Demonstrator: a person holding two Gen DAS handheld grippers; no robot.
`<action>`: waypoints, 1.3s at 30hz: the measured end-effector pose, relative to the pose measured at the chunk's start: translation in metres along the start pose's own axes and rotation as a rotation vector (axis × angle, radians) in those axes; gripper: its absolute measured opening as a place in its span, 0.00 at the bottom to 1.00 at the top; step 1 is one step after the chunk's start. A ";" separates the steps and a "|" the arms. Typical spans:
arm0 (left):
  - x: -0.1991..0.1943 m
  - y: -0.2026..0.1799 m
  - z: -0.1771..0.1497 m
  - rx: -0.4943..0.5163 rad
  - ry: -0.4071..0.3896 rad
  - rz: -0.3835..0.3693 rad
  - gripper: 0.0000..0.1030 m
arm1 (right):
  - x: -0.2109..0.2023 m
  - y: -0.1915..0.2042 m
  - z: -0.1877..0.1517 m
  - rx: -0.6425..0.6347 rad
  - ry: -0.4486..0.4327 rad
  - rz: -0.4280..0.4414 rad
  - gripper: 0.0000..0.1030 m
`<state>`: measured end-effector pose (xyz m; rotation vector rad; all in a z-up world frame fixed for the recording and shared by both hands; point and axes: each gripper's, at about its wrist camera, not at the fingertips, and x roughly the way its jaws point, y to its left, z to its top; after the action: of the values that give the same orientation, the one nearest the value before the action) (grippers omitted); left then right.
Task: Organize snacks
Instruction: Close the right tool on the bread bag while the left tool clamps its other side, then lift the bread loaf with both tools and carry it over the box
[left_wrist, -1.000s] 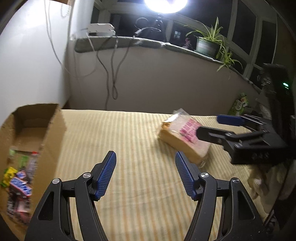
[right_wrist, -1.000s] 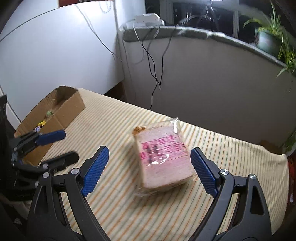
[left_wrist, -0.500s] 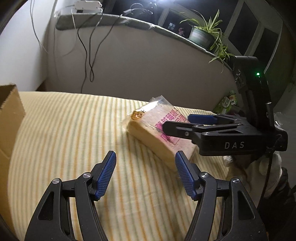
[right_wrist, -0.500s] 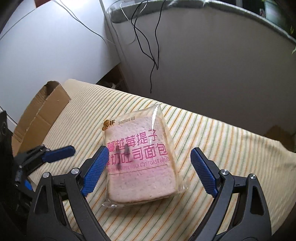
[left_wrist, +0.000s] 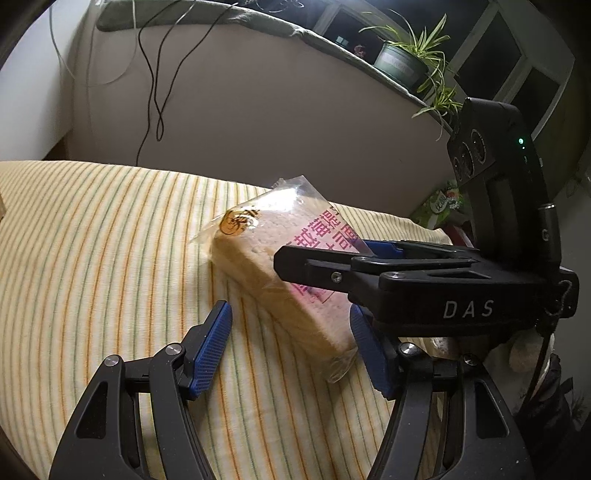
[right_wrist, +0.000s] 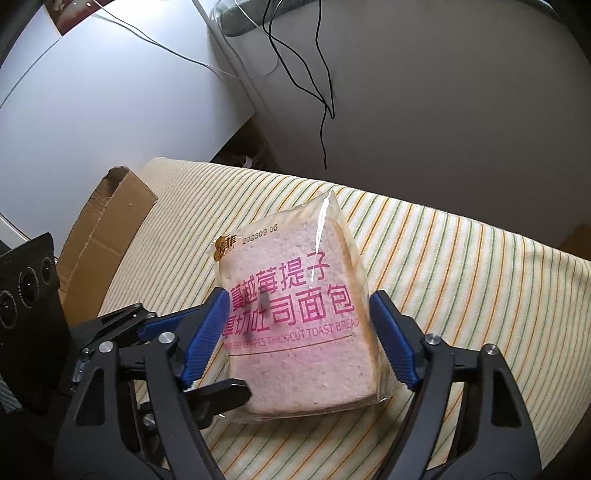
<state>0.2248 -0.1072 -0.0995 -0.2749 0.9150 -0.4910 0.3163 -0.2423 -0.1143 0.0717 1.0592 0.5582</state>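
A clear bag of sliced toast bread (right_wrist: 295, 314) with pink lettering lies flat on the striped cloth (right_wrist: 461, 288); it also shows in the left wrist view (left_wrist: 266, 266). My right gripper (right_wrist: 301, 336) is open, its blue pads on either side of the bag's near half. My left gripper (left_wrist: 291, 347) is open, with the bag's near corner between its fingers. The right gripper (left_wrist: 406, 273) crosses over the bag in the left wrist view. The left gripper (right_wrist: 173, 354) sits at the bag's left in the right wrist view.
An open cardboard box (right_wrist: 107, 236) stands at the left end of the cloth. A pale wall with hanging black cables (right_wrist: 317, 74) runs behind. A potted plant (left_wrist: 406, 59) sits on the ledge above. A green packet (left_wrist: 443, 203) lies at the far right.
Both grippers have moved in on the bread bag. The right gripper's pads now flank it and the left gripper has reached its near corner. The bag has not moved.
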 end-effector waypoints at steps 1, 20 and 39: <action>0.001 -0.001 0.000 0.004 0.003 0.001 0.64 | -0.001 0.001 -0.001 0.001 0.001 0.003 0.74; -0.035 -0.028 -0.007 0.133 -0.063 0.096 0.61 | -0.032 0.032 -0.022 0.050 -0.030 0.055 0.57; -0.150 -0.032 -0.029 0.192 -0.272 0.201 0.61 | -0.084 0.152 -0.021 -0.078 -0.136 0.086 0.57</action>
<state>0.1155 -0.0582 0.0006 -0.0708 0.6179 -0.3417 0.2067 -0.1550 -0.0088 0.0858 0.9039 0.6632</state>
